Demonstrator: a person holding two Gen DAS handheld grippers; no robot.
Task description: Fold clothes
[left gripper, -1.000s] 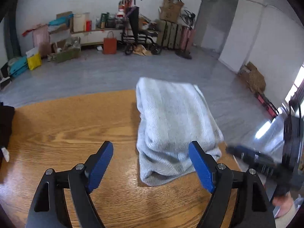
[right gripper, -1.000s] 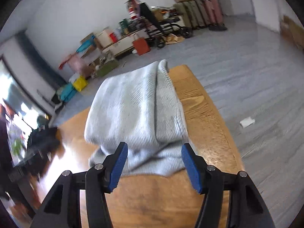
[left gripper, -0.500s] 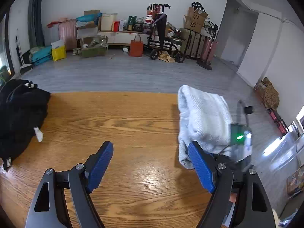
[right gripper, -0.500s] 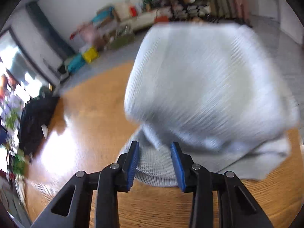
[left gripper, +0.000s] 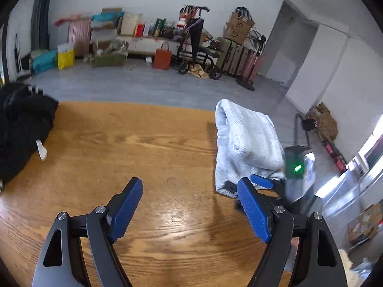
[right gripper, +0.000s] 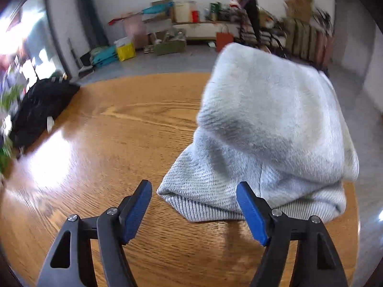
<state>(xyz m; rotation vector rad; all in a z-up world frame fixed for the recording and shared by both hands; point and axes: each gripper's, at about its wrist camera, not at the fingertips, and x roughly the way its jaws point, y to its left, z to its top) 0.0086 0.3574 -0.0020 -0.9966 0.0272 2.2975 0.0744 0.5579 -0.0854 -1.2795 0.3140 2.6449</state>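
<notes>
Released half a second ago, the folded pale-grey ribbed knit sweater (right gripper: 270, 129) lies, seemingly bunched, at the wooden desk's (left gripper: 153, 148) right edge; right gripper (right gripper: 194, 209) and left gripper (left gripper: 190, 209) are both spread.

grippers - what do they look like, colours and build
Both the left gripper and the right gripper share one design: black skeletal linkage arms with triangular cut-outs and silver pivot screws, tipped with ribbed blue pads on the jaws. In the left wrist view, the right unit's body carries a glowing green light. No sleeves or hands show.
</notes>
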